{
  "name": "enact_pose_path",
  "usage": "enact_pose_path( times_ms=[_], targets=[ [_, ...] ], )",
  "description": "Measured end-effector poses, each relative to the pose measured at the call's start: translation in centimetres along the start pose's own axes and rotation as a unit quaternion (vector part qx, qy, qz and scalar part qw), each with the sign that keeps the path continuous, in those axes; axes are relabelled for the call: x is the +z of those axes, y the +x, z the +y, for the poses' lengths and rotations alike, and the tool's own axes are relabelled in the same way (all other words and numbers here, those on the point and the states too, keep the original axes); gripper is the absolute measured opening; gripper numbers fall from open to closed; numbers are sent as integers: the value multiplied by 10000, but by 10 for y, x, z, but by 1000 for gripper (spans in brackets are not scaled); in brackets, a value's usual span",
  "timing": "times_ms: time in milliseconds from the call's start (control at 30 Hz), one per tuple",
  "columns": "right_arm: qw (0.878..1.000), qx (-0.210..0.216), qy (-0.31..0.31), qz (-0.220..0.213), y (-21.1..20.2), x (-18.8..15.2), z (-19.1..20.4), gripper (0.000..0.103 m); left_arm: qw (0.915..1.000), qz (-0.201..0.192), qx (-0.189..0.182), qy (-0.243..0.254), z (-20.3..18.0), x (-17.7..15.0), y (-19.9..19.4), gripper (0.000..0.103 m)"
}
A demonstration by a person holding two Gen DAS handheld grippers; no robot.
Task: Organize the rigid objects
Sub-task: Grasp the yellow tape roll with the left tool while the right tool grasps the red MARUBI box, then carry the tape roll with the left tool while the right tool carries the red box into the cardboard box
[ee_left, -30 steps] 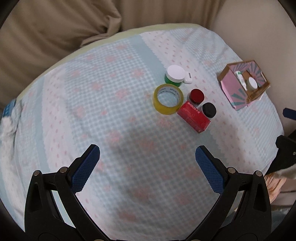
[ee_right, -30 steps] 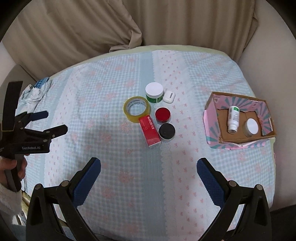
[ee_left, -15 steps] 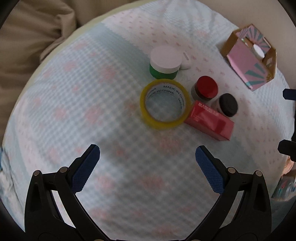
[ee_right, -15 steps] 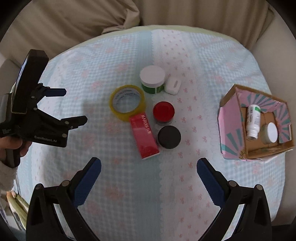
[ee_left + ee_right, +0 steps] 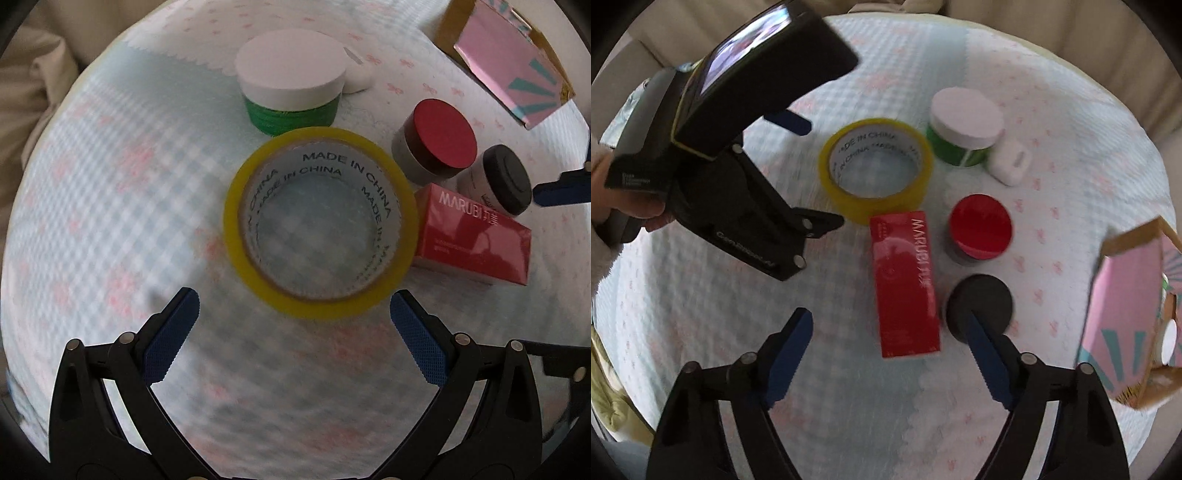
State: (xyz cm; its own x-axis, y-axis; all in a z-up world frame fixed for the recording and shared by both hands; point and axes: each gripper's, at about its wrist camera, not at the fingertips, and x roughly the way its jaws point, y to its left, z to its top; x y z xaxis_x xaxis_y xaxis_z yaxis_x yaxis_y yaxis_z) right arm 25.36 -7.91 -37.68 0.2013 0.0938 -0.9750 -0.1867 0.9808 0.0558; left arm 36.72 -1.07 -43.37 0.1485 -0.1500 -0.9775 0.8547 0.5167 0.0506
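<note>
Nearing tape roll (image 5: 320,225), perhaps untouched.

- Three jars: green (image 5: 962,127), red-lidded (image 5: 979,229), black-lidded (image 5: 979,304)
- One tape roll (image 5: 875,168)
- One red box (image 5: 907,282)
- One white case (image 5: 1010,164)
- One pink carton (image 5: 1126,317)

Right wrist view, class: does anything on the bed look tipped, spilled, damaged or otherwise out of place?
Only the pink cardboard box looks rough: its brown upper edge is ragged and uneven, as if torn open. The tape roll, red carton and three jars sit tidily in a cluster on the cloth, lids on. Nothing has spilled.
</note>
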Motion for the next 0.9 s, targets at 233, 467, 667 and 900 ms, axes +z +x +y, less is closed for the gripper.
enact_pose_path(
  times_ms=[233, 467, 667, 900],
  targets=[
    [9997, 65, 178, 131, 33, 10, -1, 69, 9993, -124, -112, 324, -6, 12, 12, 103],
    [9995, -275, -38, 181, 52, 18, 6, 51, 9982, -149, -290, 495, -13, 22, 26, 103],
    [9991, -243, 168, 290, 63, 18, -2, 38, 9973, -172, -285, 654, -22, 38, 32, 103],
    [9973, -207, 621, 329, 64, 24, -13, 38, 9968, -248, -389, 652, -30, 64, 40, 96]
  ],
)
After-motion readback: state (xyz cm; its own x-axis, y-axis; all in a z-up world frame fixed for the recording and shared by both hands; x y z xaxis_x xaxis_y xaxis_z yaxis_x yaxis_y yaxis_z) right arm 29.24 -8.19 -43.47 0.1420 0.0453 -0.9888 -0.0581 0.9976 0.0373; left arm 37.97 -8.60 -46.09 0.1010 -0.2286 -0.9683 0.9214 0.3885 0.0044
